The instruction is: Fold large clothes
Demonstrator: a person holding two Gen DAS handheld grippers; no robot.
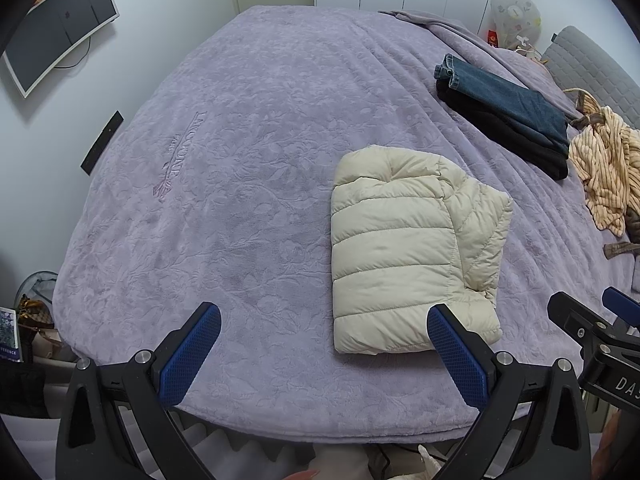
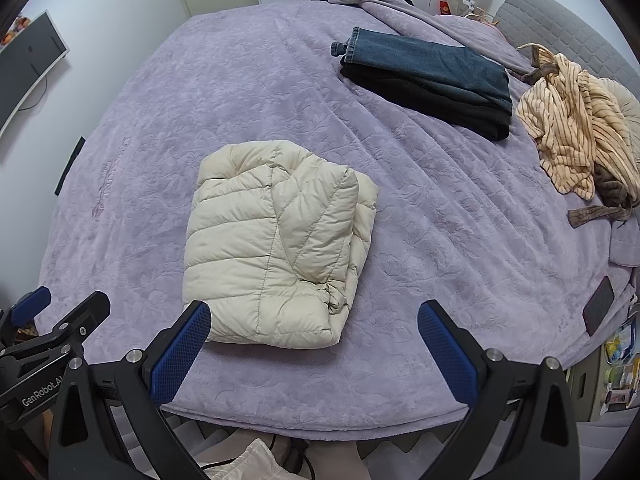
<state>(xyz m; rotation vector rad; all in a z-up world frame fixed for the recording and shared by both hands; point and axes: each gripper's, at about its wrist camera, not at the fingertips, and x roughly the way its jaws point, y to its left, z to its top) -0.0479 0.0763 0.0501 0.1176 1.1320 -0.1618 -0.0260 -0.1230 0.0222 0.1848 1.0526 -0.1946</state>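
A: Starting at the grippers: left gripper (image 1: 324, 354) is held with fingers spread wide, nothing between them. Right gripper (image 2: 314, 350) likewise spread and empty. Both are hung over the near edge of the bed (image 2: 280, 396), clear of any fabric as far as can be judged.

B: Landmark?

A: Puffer jacket (image 2: 276, 244), cream, quilted. It is laid on the purple blanket (image 1: 224, 184), just beyond both grippers, already folded into a compact block. In the left wrist view its near corner is overlapped by the right-hand fingertip (image 1: 456, 356); contact cannot be confirmed.

B: Step in hand?

A: Judged as between garments. The jacket looks done. Beyond it, toward the headboard side, a folded stack of jeans (image 2: 432, 64) on a black garment (image 2: 436, 104) is seen. Right of the jacket, well apart, a striped robe (image 2: 572, 136) is left crumpled with a brown belt (image 2: 596, 212) trailing.

B: Next move?

A: Probably the jacket is to be moved to the stack, or the robe fetched. For the robe, a long reach to the right is needed and a pinch on an edge, then spreading flat.

B: Hidden?

A: Robe is cut off by the frame edge in the left wrist view; its shape can't be read. The black garment's type is unclear. Layers inside the jacket fold are not visible.
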